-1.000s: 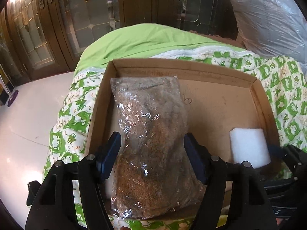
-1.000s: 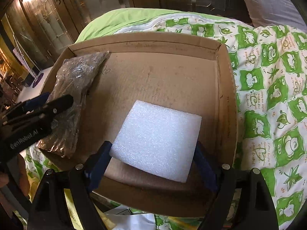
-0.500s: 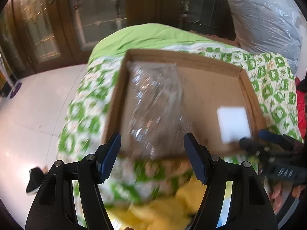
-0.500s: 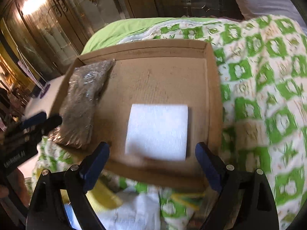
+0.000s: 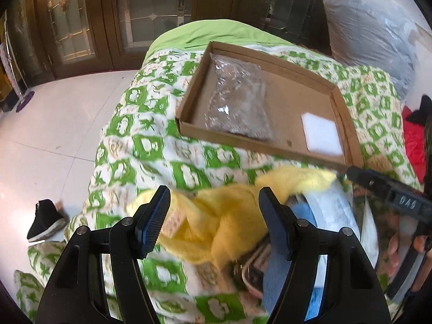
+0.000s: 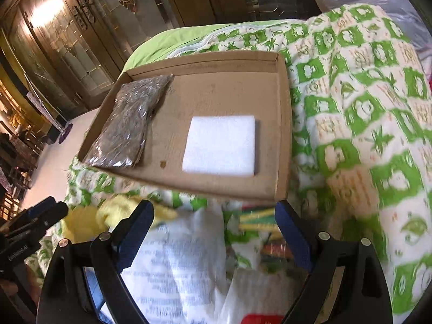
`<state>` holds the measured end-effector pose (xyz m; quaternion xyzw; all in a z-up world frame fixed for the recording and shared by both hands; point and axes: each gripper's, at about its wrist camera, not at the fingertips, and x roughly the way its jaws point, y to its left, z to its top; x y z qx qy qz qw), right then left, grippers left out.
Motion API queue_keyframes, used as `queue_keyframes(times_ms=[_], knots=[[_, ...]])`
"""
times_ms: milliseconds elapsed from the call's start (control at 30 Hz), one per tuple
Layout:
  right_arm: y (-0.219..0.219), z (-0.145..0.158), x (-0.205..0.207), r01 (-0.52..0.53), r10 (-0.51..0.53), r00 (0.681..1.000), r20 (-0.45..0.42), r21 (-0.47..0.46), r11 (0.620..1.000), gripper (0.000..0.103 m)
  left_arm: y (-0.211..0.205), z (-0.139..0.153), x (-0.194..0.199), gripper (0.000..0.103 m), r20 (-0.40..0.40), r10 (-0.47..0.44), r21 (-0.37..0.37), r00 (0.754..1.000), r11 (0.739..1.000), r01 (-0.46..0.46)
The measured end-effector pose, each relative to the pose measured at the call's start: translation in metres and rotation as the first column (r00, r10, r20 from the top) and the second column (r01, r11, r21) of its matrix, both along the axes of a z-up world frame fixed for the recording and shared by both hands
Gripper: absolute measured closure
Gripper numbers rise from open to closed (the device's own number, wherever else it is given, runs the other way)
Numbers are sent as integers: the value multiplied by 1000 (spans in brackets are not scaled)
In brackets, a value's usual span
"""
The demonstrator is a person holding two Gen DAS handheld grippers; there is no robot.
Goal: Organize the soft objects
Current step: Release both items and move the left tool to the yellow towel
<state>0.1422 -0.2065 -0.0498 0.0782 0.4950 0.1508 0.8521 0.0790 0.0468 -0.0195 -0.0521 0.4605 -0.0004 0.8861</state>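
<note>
Both tools carry nothing, their jaws spread wide. Between and just under the fingers of the left gripper [image 5: 213,221] lies a rumpled yellow cloth [image 5: 216,224], seemingly the next soft thing to be gathered; beyond its right finger sit a blue item and white plastic wrapping [image 5: 337,216], blurred and hard to name. The right gripper [image 6: 213,235] hangs over a white printed plastic bag [image 6: 183,256], with the yellow cloth off past its left finger and a striped, colourful packet [image 6: 259,224] near its right one. Farther ahead of both pairs of jaws, on the green-and-white quilt [image 6: 364,108], rests the shallow cardboard box [image 6: 283,135], which already holds a clear bag of brownish fibre [image 6: 129,124] on its left side and a white foam square [image 6: 220,145] toward the right, well apart from each other. To take the cloth well, the left tool should probably drop straight down so the pads straddle a thick fold near the middle rather than a loose corner, close firmly, then lift clear of the clutter beneath so nothing is dragged along, and set it in the bare cardboard between bag and foam. Motion blur smears the near pile; the dark object under the cloth cannot be identified, and the frame edge cuts off the lower heap.
</note>
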Motion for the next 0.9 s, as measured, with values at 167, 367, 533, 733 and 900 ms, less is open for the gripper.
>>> queue_keyframes(times_ms=[167,367,533,733,900], knots=[[-14,4,-21,26,-24,999,-40,29,999,11,-15,2,-19,34,13,-55,7,998,998,55],[-22,4,-43,18,-17,998,-61,25,1000,11,-28,-1,-27,34,-3,-97,3,995,995,97],[-19,6,-47,10,-9,998,-56,22,1000,11,-24,-3,-26,34,-15,-86,-15,996,996,86],[-18,5,-50,4,-3,998,-58,17,1000,11,-13,-7,-21,34,-40,-56,-69,998,996,53],[-36,10,-46,43,-30,990,-140,86,995,12,-8,-5,-12,34,-37,-45,-57,998,997,43]])
